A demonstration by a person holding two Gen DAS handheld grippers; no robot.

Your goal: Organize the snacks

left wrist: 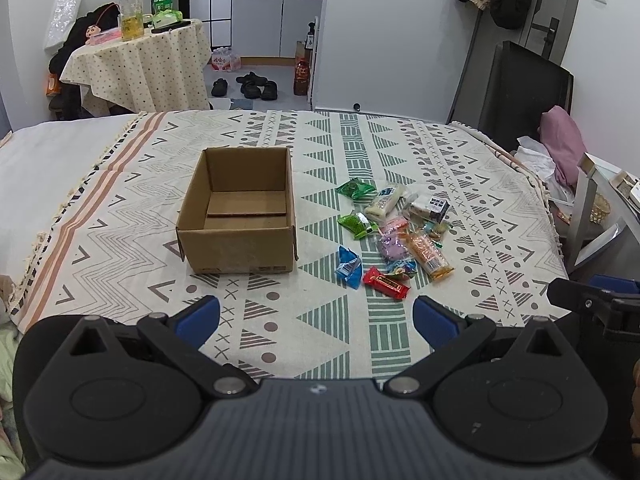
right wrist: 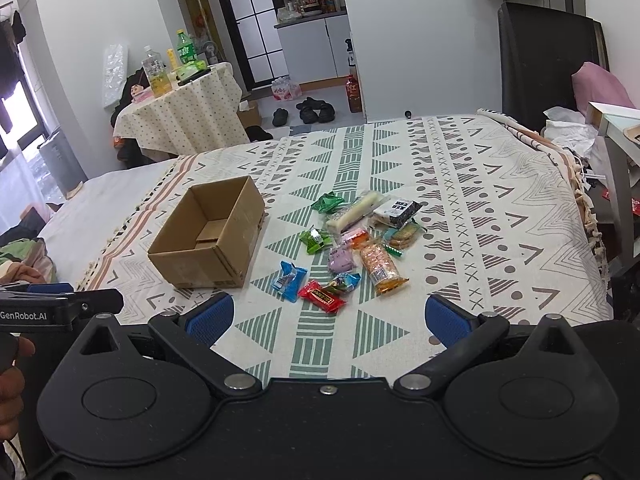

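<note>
We hold both grippers low over the near edge of the patterned bedspread, each with its blue-padded fingers spread wide and nothing between them: the left gripper and the right gripper. Taking the cardboard box as our landmark, the left gripper sits on the near side of it and slightly to its right, well apart from it; the right gripper sits further right again, with the box ahead and to its left. The box stands upright and open-topped, and we see only bare cardboard inside. The snacks lie loose on the cloth just to the right of the box, none touching it. Nearest to us in that cluster are a red wrapped candy and a blue packet, ahead of both grippers and clear of the fingers. Beyond them lie a purple packet and a long orange biscuit pack, then two green packets, a white roll-shaped pack and a black-and-white carton. Far behind the box, off the bed, stands a round table draped in dotted cloth, carrying bottles.
</note>
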